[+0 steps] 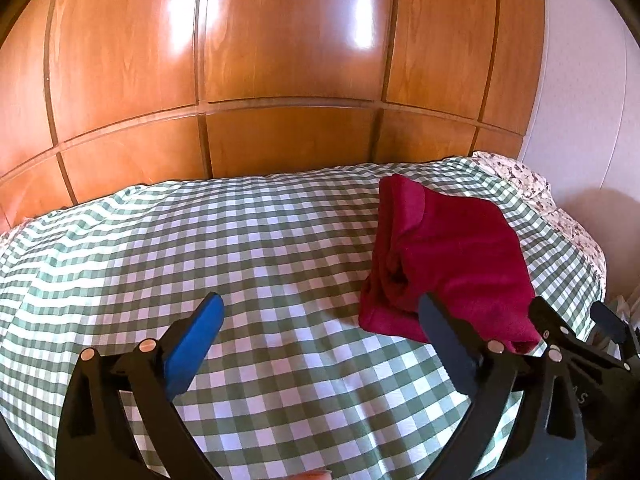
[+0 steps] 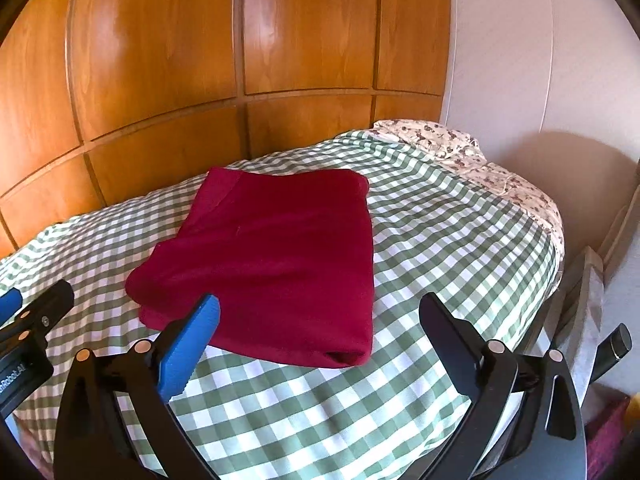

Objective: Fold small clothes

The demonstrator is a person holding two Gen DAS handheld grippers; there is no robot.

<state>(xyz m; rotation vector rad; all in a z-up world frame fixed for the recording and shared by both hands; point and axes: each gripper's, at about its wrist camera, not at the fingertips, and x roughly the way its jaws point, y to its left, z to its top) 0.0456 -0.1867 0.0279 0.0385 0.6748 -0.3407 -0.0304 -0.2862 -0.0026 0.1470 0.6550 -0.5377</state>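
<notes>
garment (image 2: pixel 272 256): crimson | bedcover (image 2: pixel 432 240): green-white check | pillow (image 2: pixel 452 144): floral | wardrobe (image 2: pixel 160 60): orange-brown wood

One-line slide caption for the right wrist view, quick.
Folded red garment lies on the green checked bedspread; open right gripper holds nothing.

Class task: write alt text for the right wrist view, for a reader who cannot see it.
A folded dark red fabric garment lies on a bed's green-and-white checked cover. The open right tool hovers near it, holding nothing. Glossy wooden wardrobe panels stand behind.
</notes>
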